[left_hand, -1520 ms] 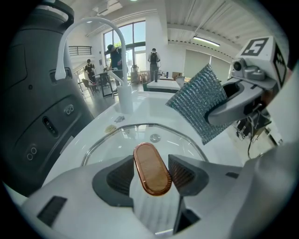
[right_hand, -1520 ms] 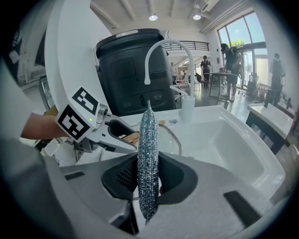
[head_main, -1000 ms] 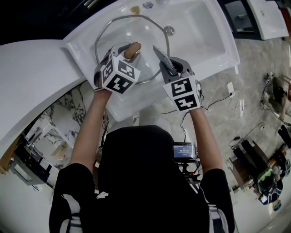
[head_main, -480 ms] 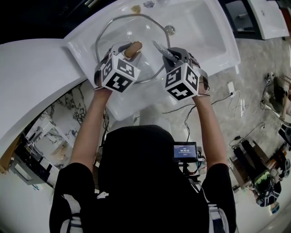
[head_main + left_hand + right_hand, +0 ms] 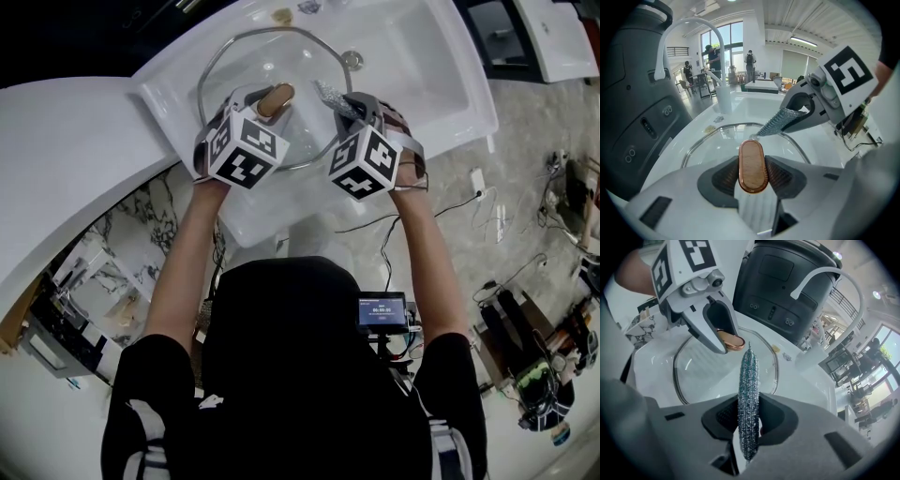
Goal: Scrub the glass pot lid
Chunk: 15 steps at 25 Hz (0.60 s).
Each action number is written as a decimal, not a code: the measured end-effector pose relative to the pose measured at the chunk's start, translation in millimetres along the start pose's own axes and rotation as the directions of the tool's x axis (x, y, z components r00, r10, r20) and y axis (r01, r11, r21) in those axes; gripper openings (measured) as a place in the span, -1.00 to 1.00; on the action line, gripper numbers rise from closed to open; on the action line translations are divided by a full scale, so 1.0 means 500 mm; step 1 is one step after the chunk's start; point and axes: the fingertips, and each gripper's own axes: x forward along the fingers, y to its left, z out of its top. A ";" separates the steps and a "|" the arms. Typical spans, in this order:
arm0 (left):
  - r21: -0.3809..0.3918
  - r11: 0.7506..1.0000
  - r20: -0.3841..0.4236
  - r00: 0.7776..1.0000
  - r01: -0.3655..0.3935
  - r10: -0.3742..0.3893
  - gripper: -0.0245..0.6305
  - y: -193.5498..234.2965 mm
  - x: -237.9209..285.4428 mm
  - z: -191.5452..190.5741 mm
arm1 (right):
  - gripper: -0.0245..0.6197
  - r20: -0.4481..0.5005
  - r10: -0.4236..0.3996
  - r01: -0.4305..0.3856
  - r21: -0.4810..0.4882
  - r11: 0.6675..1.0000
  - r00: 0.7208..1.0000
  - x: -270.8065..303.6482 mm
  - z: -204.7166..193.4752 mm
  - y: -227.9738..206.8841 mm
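A round glass pot lid (image 5: 234, 66) with a metal rim lies in the white sink (image 5: 412, 56). Its copper-brown knob (image 5: 274, 99) is clamped between the jaws of my left gripper (image 5: 267, 101), which holds the lid from the near side; the same knob (image 5: 753, 165) fills the left gripper view. My right gripper (image 5: 339, 101) is shut on a thin silvery scrub pad (image 5: 330, 96), seen edge-on as the pad (image 5: 748, 404), whose tip hangs just above the glass to the right of the knob (image 5: 731, 340). From the left gripper view the pad (image 5: 780, 122) points down at the lid (image 5: 717, 140).
A white faucet (image 5: 693, 33) arches over the far sink edge, with a dark appliance (image 5: 797, 287) beside it. The sink drain (image 5: 352, 59) sits right of the lid. A white counter (image 5: 66, 159) spreads to the left. People stand far off in the room.
My right gripper has rolled, its marker cube turning, and shifted left and down toward the lid with the scrub pad. The left gripper and the lid have stayed put.
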 end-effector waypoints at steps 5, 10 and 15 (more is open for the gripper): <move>0.001 1.000 -0.003 1.000 -0.004 0.004 -0.41 -0.001 -0.001 -0.002 | -0.71 -0.002 0.004 -0.004 -0.020 1.000 1.000 0.005 0.000 0.017; -0.005 1.000 -0.002 1.000 -0.003 0.003 -0.41 0.000 0.000 0.000 | -0.71 -0.003 0.028 -0.028 -0.028 0.999 1.000 0.000 0.000 0.026; -0.009 1.000 -0.001 1.000 -0.003 0.003 -0.41 0.000 0.000 -0.001 | -0.71 -0.012 0.052 -0.053 -0.082 0.995 0.999 -0.011 0.002 0.059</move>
